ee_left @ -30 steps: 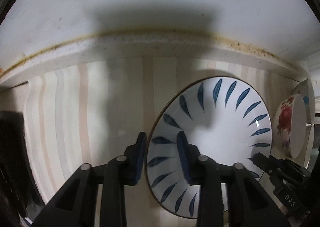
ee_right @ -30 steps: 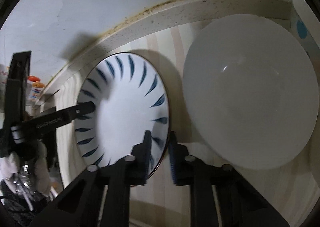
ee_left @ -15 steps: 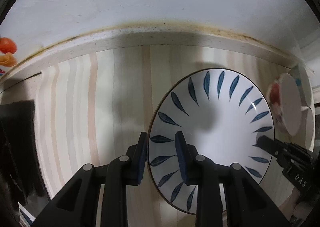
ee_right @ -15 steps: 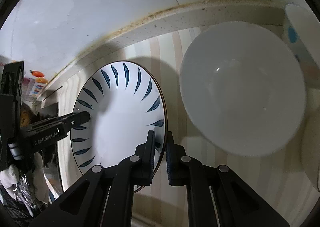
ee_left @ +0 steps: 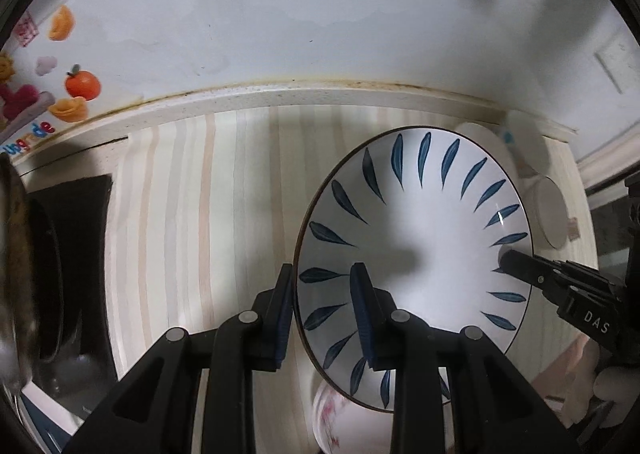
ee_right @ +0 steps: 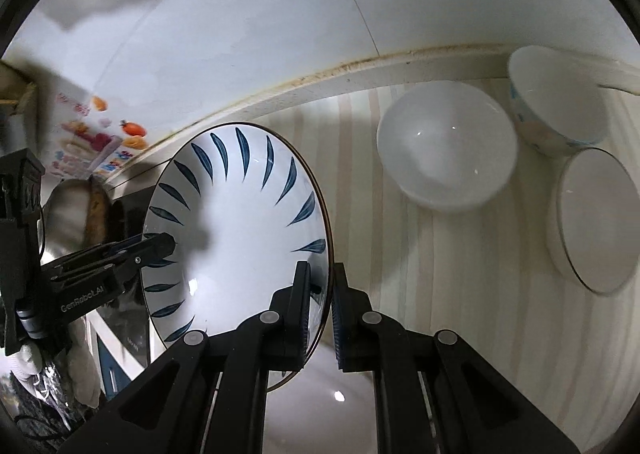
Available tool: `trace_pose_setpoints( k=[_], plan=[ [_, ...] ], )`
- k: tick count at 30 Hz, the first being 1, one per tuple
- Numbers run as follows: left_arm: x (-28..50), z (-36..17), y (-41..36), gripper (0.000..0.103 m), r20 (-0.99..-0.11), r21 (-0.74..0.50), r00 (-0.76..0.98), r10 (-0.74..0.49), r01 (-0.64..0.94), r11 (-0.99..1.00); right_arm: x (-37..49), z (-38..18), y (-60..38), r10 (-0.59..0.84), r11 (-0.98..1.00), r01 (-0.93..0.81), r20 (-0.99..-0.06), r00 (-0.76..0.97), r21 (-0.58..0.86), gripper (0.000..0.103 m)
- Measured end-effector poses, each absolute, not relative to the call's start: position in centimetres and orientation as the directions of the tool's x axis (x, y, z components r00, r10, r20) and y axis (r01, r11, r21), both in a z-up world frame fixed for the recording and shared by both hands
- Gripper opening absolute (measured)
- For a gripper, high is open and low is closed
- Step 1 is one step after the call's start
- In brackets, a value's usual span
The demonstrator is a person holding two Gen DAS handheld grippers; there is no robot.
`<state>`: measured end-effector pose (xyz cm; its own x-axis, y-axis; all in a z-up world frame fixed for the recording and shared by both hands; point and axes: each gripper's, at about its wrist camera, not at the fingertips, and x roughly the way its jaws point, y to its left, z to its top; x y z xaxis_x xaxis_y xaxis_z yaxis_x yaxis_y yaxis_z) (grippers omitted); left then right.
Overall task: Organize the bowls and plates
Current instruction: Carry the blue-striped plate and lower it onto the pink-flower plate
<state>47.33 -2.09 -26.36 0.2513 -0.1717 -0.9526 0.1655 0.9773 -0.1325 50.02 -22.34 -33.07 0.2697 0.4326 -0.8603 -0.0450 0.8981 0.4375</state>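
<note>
Plate with the blue leaf rim is up off the counter, tilted, and held from both sides. Left tongs straddle its left rim, one pad under, one on the face, but there's a gap, so can't tell if they really grip. Right tongs are clamped on the plate at its right rim, pads tight on both sides. Under the plate's near edge a floral bowl peeks out. Further right on the striped counter, well apart from the plate: a plain white bowl, then a blue-spotted bowl by the far wall, and a dark-rimmed bowl at the right.
</note>
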Motion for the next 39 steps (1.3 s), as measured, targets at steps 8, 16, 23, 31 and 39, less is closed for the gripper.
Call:
trace_pose_setpoints(
  k=[8, 16, 23, 31, 39],
  plan=[
    [42.0, -24.7, -2.4, 0.025, -0.945, -0.147, 0.263, -0.192, 0.182, 0.972, 44.1, -30.2, -23.7, 0.432, 0.899, -0.057, -0.856, 0.285, 0.434, 0.011],
    [37.2, -26.1, -1.4, 0.025, -0.953, -0.164, 0.229, -0.2, 0.167, 0.972, 38.8, -31.1, -23.7, 0.431, 0.901, -0.063, -0.867, 0.249, 0.429, 0.011],
    [35.2, -28.8, -1.8, 0.025, -0.966, -0.163, 0.177, -0.191, 0.16, 0.974, 36.2, -34.3, -24.0, 0.423, 0.905, -0.053, -0.883, 0.202, 0.421, 0.011],
    [35.0, -32.5, -2.5, 0.025, -0.978, -0.157, 0.116, -0.174, 0.145, 0.977, 35.6, -37.8, -24.1, 0.384, 0.923, -0.056, -0.91, 0.153, 0.38, 0.011],
    [35.9, -34.5, -2.9, 0.025, -0.984, -0.151, 0.075, -0.161, 0.131, 0.98, 36.4, -39.7, -23.5, 0.368, 0.93, -0.062, -0.922, 0.12, 0.363, 0.011]
  ],
)
